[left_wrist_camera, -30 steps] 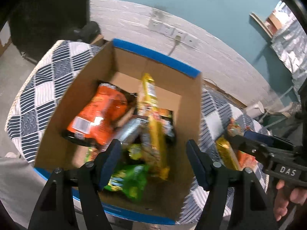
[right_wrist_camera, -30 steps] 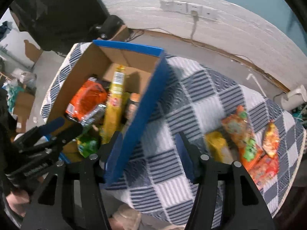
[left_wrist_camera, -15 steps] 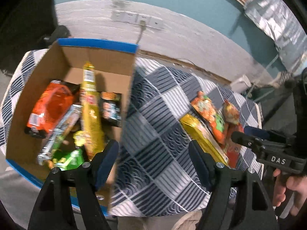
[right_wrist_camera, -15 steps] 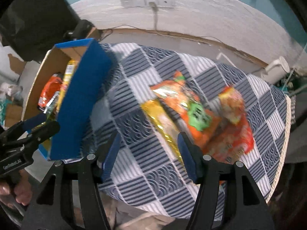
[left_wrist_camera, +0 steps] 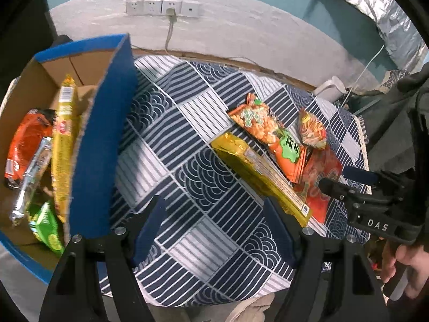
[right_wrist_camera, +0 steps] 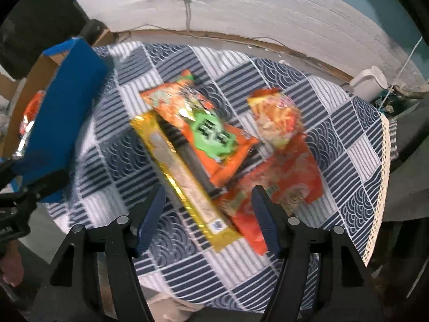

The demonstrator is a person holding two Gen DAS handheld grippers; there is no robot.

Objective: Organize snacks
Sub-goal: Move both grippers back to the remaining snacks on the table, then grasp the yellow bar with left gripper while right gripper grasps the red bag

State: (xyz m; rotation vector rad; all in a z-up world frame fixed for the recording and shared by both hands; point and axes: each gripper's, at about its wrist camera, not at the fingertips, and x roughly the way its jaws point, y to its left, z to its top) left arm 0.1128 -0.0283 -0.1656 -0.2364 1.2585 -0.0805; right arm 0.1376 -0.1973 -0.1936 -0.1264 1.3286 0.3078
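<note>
Four snack packets lie bunched on the checked table, to the right of the cardboard box that already holds several others. Nearest us is the long yellow packet; its long axis runs diagonally, from the far left down toward the near right, with its barcode end pointing at our right gripper. That end lies just ahead of and between the right fingers, so we judge the right hand the better placed to take it. Those fingers have just been opening, stand about half spread and grip nothing. Our left gripper hovers over bare cloth between box and packets, with the yellow packet off to its right; its fingers have also just been widening and are empty. We would need to turn the right wrist to straddle the packet's narrow width.
</note>
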